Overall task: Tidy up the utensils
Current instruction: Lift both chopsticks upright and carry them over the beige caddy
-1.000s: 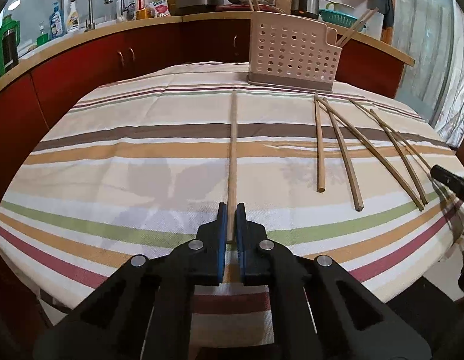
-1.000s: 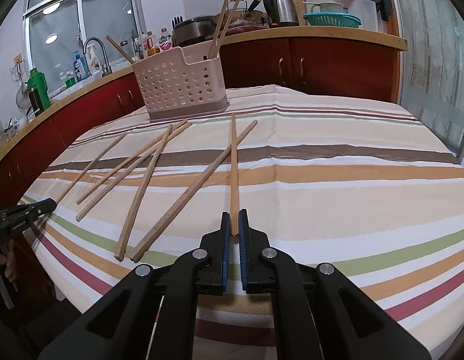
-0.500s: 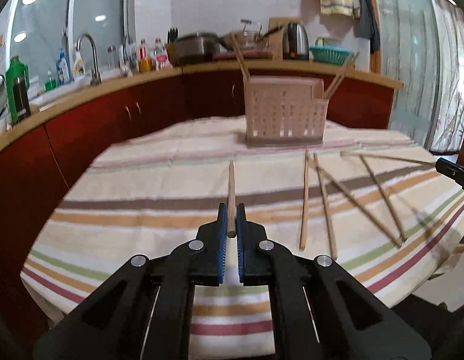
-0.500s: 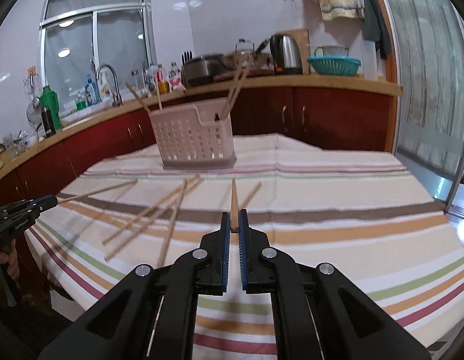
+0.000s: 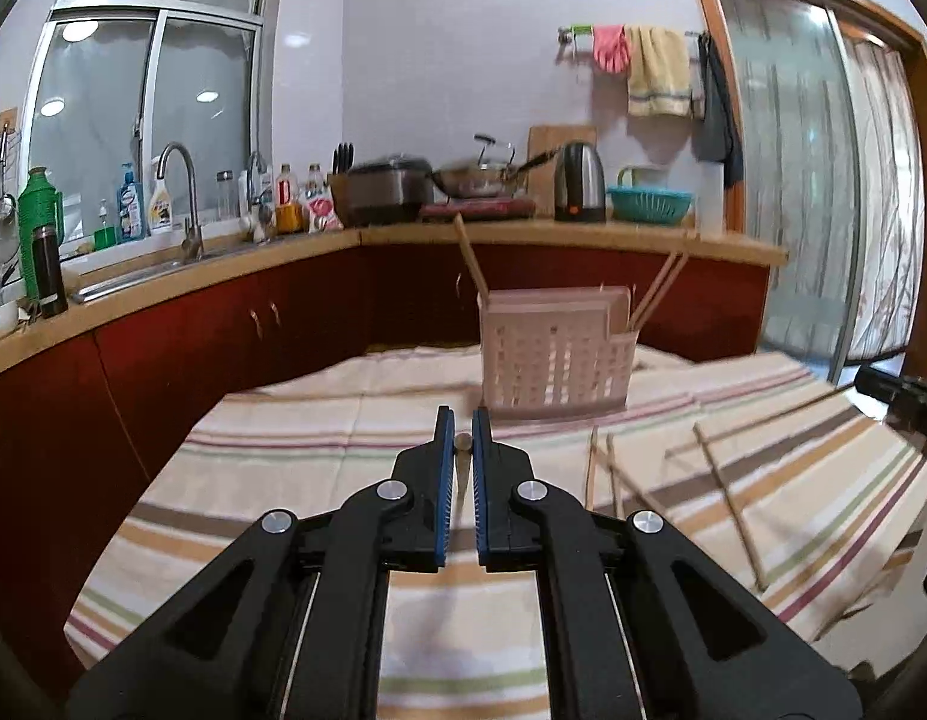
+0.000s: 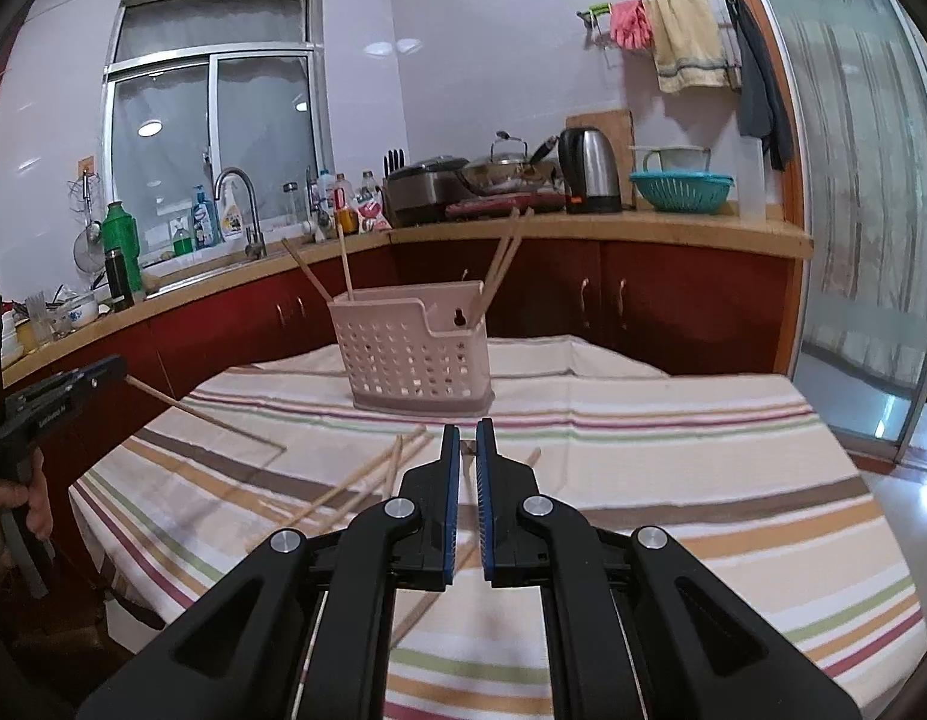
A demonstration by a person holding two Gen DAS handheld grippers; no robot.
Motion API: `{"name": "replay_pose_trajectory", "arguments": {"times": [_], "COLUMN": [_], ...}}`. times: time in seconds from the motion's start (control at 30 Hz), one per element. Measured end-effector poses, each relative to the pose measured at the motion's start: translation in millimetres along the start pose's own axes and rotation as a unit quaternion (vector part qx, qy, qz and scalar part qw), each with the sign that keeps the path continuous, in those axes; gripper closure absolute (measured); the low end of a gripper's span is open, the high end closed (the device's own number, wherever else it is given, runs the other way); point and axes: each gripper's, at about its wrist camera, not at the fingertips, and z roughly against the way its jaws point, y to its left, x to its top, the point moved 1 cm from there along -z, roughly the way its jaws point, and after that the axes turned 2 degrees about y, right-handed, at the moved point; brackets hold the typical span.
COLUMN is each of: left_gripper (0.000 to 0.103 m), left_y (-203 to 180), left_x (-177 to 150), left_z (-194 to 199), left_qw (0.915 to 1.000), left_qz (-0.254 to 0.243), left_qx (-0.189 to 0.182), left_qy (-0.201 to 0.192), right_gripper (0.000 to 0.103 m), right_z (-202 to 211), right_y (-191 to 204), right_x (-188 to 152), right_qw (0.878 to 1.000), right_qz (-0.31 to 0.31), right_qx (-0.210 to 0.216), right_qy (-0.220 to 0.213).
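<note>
In the lower centre of the left wrist view, the black left gripper with blue pads (image 5: 463,441) is seen clenched on a thin wooden chopstick (image 5: 462,443), whose round end shows between the pad tips. In the right wrist view this same chopstick (image 6: 205,417) is seen slanting down from the left gripper (image 6: 64,396) at the left edge toward the cloth; whether its far tip touches cannot be told.

In the lower centre of the right wrist view, the black right gripper with blue pads (image 6: 468,447) is closed on a second wooden chopstick (image 6: 467,450), of which only a sliver is seen between the pads.

Just beyond, loose wooden chopsticks (image 5: 601,468) are scattered on the round table's striped cloth (image 5: 283,480), right of centre in the left view and left of centre in the right view.

Farther back, a pale pink perforated plastic utensil basket (image 6: 415,348) is stood upright on the cloth, with several chopsticks leaning out of it. Behind it, a curved wooden counter over red cabinets (image 6: 673,294) is seen.
</note>
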Motion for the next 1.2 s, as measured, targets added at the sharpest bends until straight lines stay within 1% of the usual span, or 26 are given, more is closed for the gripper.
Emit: {"name": "replay_pose_trajectory", "arguments": {"times": [0.23, 0.7, 0.93, 1.2], "left_gripper": [0.097, 0.097, 0.096, 0.096], "left_y": [0, 2, 0, 3], "left_x": [22, 55, 65, 76], "left_z": [-15, -56, -74, -95], "left_qw": [0.9999, 0.9991, 0.9986, 0.9983], "left_qz": [-0.001, -0.011, -0.021, -0.020], "left_qx": [-0.009, -0.014, -0.013, -0.019], "left_qy": [-0.014, -0.038, -0.047, -0.051], "right_gripper": [0.097, 0.097, 0.097, 0.097], "right_z": [-6, -42, -58, -76], "right_y": [3, 13, 16, 16], "right_x": [19, 58, 70, 83], "right_qw": [1.000, 0.999, 0.998, 0.998], "right_qz": [0.012, 0.028, 0.037, 0.040], "right_qx": [0.002, 0.015, 0.013, 0.012], "right_qy": [-0.011, -0.036, -0.045, -0.052]}}
